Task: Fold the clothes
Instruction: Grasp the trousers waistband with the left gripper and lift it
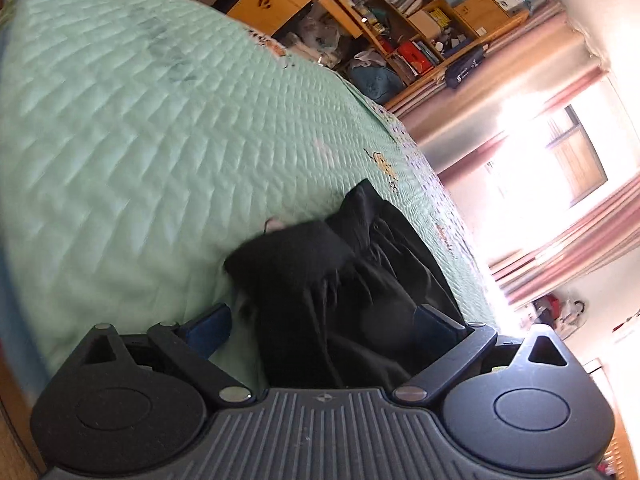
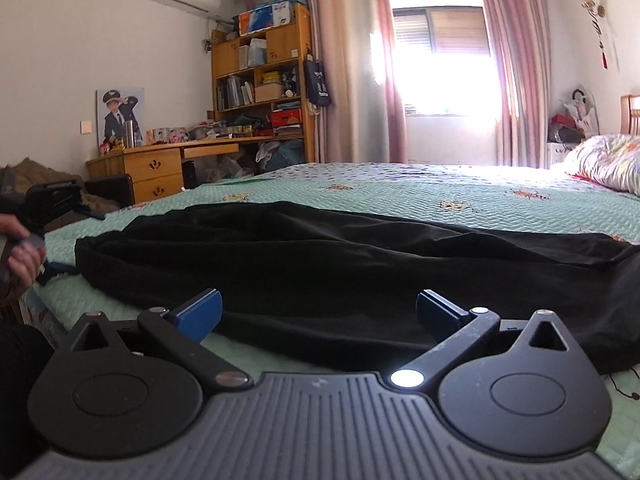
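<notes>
Careful: both my left fingers [image 1: 224, 330] and right fingers [image 2: 208, 312] stand apart over the rumpled black cloth garment [image 2: 320, 264]; clamping just one layer would skew the fold.

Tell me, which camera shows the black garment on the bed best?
The right wrist view: the black garment lies spread across the green bedspread, nearly its whole length visible. The left wrist view shows only one bunched end of it, blurred and tilted, between that tool's open fingers.
</notes>
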Action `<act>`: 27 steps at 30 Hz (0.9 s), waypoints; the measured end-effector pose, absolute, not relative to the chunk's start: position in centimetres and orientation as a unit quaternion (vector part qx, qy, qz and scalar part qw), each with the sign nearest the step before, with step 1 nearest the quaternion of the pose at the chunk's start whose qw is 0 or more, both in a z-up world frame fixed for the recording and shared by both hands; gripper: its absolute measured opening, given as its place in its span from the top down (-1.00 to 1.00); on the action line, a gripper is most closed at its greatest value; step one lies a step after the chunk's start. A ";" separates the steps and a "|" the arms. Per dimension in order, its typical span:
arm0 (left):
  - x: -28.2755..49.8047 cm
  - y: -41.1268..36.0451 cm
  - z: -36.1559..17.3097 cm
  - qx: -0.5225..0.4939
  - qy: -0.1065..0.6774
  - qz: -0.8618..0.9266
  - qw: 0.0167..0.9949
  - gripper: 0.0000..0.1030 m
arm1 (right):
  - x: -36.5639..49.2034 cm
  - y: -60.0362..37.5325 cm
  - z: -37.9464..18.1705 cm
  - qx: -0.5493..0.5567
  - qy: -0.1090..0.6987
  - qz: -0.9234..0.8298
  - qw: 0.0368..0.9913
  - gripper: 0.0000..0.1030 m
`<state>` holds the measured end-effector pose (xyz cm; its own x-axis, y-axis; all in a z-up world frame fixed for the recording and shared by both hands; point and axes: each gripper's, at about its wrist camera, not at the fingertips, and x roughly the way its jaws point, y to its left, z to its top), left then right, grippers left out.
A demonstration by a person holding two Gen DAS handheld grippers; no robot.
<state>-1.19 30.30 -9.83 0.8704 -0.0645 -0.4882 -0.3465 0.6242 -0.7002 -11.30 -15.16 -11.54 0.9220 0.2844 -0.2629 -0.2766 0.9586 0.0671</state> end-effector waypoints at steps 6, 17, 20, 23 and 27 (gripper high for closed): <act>-0.5 31.0 -10.6 -0.410 0.242 0.094 0.874 0.79 | -11.0 -14.2 -12.0 -0.005 0.146 0.148 0.978 -0.99; -5.6 30.9 -7.8 -0.346 0.213 0.105 0.908 0.81 | -10.3 -13.8 -12.0 0.004 0.143 0.159 0.977 -0.99; -5.9 31.9 -9.7 -0.402 0.236 0.098 0.879 0.77 | -10.5 -14.1 -12.0 0.019 0.151 0.163 0.975 -0.99; -5.7 32.1 -9.6 -0.407 0.232 0.092 0.879 0.73 | -10.5 -15.1 -11.8 0.063 0.177 0.168 0.968 -0.99; -5.4 32.1 -9.0 -0.400 0.227 0.082 0.884 0.72 | -10.3 -18.7 -12.0 0.229 0.235 0.174 0.928 -0.99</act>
<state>-5.35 32.08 -9.04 0.8837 -0.0370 -0.4666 -0.3262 0.6661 -0.6707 -10.29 -18.70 -12.02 0.8291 0.4300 -0.3572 -0.2144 0.8348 0.5071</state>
